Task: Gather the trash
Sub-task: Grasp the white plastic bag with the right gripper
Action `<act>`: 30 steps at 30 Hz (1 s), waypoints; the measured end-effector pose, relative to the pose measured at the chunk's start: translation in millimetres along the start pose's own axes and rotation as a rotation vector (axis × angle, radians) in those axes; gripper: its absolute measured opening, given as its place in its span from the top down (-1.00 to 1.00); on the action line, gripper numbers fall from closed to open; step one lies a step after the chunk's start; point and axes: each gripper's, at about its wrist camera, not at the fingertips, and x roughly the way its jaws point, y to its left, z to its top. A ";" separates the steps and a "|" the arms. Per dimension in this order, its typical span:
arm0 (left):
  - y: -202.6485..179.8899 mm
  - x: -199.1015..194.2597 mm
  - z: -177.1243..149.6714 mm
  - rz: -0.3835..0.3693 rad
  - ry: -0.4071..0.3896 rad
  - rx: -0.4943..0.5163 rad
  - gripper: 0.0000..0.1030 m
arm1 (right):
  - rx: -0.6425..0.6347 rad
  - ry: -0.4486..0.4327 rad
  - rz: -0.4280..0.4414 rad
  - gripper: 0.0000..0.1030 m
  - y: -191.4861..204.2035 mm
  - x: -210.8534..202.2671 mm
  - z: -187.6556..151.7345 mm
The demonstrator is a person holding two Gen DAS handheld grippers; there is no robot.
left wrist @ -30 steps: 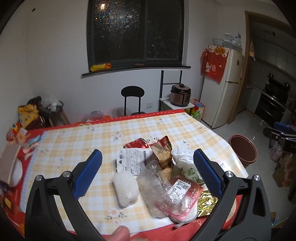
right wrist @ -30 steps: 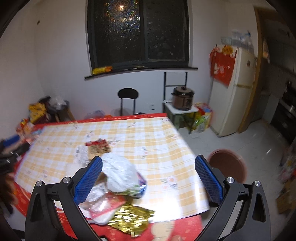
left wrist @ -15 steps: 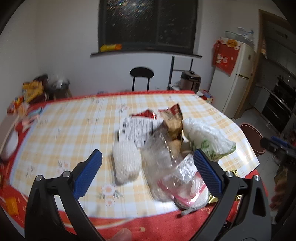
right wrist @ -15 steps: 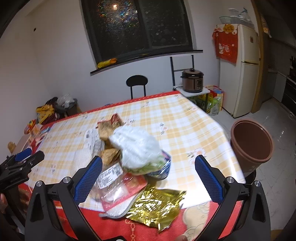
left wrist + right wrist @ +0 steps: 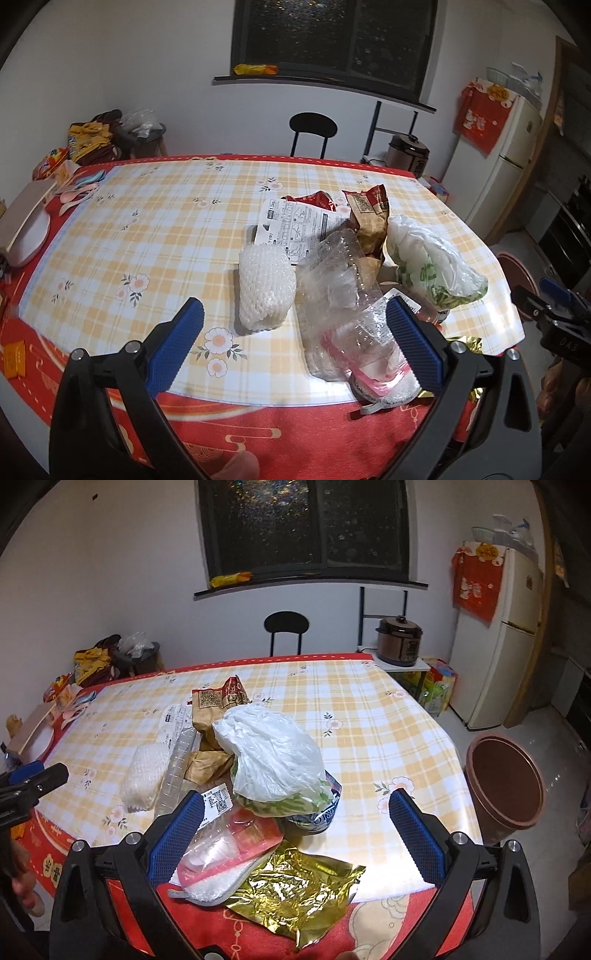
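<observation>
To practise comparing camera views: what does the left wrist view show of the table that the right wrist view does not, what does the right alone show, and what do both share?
Only the left wrist view shows the orange packet at the near left table edge. Only the right wrist view shows the whole brown bin on the floor and the spread gold foil wrapper. Both show the bubble-wrap roll, the white plastic bag, the brown snack bag and an open tool: left, right.
</observation>
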 end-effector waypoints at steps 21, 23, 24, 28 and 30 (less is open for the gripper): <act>-17.8 -12.6 -35.8 0.152 0.007 -0.211 -0.80 | -0.157 0.128 0.287 -0.92 -6.7 120.5 32.1; -18.4 -14.0 -34.3 0.166 -0.001 -0.211 -0.78 | -0.136 0.151 0.305 -0.92 -7.9 129.9 33.7; -20.9 -13.5 -33.6 0.169 -0.002 -0.199 -0.75 | -0.136 0.151 0.305 -0.92 -7.9 129.9 33.7; -30.8 -13.8 -33.8 0.167 0.010 -0.163 -0.68 | -0.083 0.249 0.336 -0.61 -12.1 148.0 32.0; -31.3 -14.9 -34.0 0.162 0.007 -0.157 -0.67 | -0.088 0.268 0.351 -0.27 -13.4 150.6 30.5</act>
